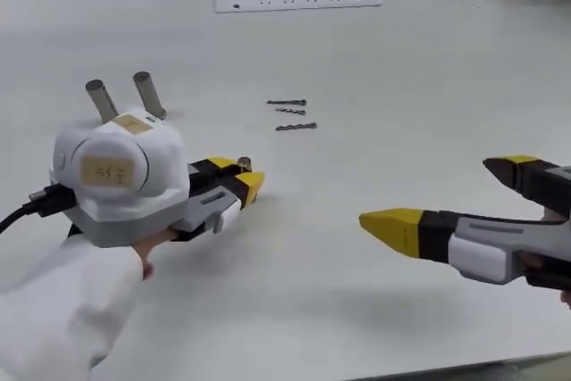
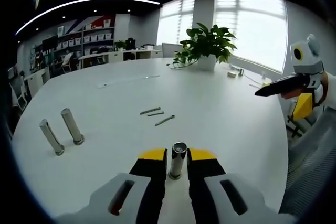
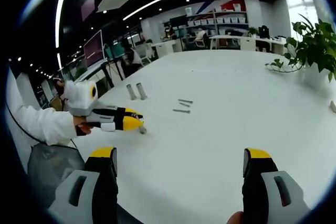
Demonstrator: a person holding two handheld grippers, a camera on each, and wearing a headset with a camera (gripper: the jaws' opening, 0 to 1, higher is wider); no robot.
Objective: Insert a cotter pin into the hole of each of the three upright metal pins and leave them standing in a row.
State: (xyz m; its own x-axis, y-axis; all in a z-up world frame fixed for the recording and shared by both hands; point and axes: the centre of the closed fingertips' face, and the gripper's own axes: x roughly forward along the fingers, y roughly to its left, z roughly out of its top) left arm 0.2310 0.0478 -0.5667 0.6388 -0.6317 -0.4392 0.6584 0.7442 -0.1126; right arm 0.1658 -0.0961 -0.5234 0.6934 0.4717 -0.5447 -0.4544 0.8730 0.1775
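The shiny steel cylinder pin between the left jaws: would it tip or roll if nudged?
The shiny steel cylinder pin stands tall on a narrow base, so likely tips easily. Round and smooth, it would probably roll once down.

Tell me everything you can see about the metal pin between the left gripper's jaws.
The metal pin is a short, shiny grey cylinder with a darker top end. It stands upright with its base on the white table, between the jaws of the left gripper, which close against both its sides. Its hole cannot be made out.
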